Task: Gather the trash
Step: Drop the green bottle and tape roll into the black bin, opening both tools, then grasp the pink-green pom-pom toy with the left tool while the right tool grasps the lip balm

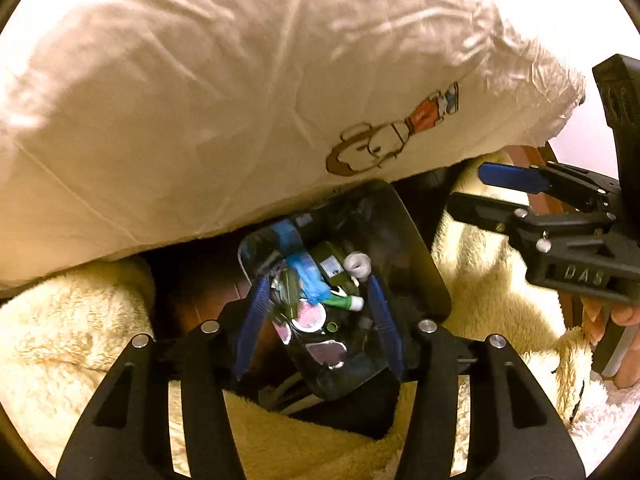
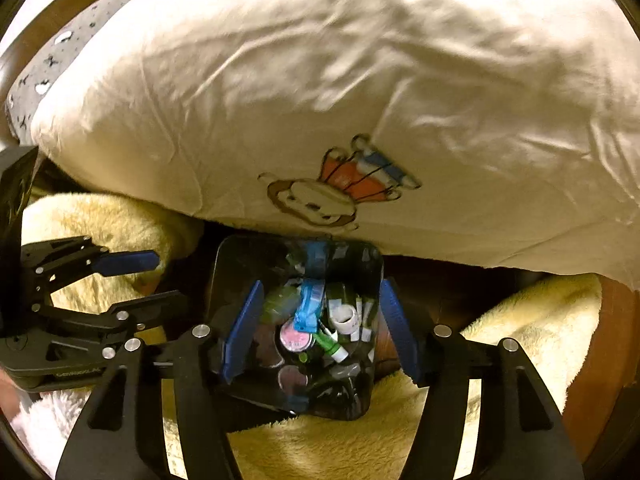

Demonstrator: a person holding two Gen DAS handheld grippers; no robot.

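A black trash bin [image 1: 416,248] [image 2: 224,276] stands below both grippers, between the bed and a fluffy blanket. It holds several pieces of trash: a blue wrapper [image 1: 308,276] [image 2: 308,304], a pink round lid [image 1: 310,314] [image 2: 296,338], a green-and-white tube [image 1: 346,302] [image 2: 332,346], a white crumpled piece [image 1: 358,264]. My left gripper [image 1: 318,320] [image 2: 132,280] is open and empty above the bin. My right gripper [image 2: 320,332] [image 1: 476,188] is open and empty above the bin too.
A big cream pillow [image 1: 200,100] [image 2: 320,80] with a cartoon print overhangs the bin's far side. A yellow fluffy blanket [image 1: 60,340] [image 2: 520,340] surrounds the bin. Brown wood [image 2: 608,340] shows at the right.
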